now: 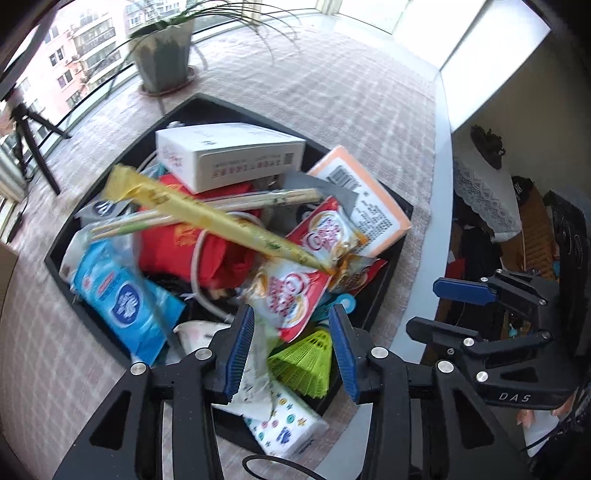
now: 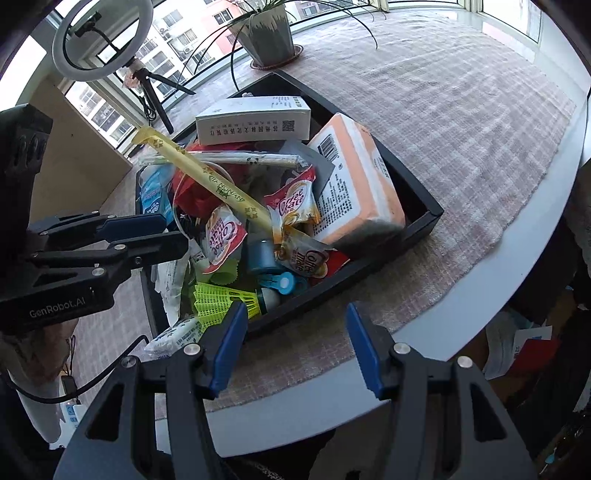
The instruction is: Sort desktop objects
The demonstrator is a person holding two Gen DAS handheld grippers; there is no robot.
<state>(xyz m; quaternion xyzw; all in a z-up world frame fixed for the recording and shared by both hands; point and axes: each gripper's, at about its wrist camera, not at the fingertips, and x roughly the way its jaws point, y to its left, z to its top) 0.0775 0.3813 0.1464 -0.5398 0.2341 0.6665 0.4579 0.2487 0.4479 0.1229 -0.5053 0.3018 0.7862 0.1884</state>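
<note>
A black tray (image 1: 392, 273) (image 2: 373, 266) is heaped with desktop items. Among them are a white box (image 1: 229, 153) (image 2: 255, 120), an orange tissue pack (image 1: 369, 201) (image 2: 354, 181) and a long yellow tea stick (image 1: 207, 212) (image 2: 207, 179). Red-and-white creamer sachets (image 1: 291, 295) (image 2: 295, 205), a blue wipes pack (image 1: 125, 299) and a green shuttlecock (image 1: 306, 360) (image 2: 216, 299) lie there too. My left gripper (image 1: 293, 336) (image 2: 147, 234) hangs open over the sachets and shuttlecock, its pads touching nothing. My right gripper (image 2: 295, 334) (image 1: 448, 306) stands open over the mat by the tray's near edge.
A potted plant (image 1: 162, 55) (image 2: 267, 33) stands behind the tray on the checked mat (image 1: 332, 99) (image 2: 461, 122). A ring light on a tripod (image 2: 101, 40) stands by the window. The table's white edge (image 2: 498, 266) curves along the right, with clutter below it.
</note>
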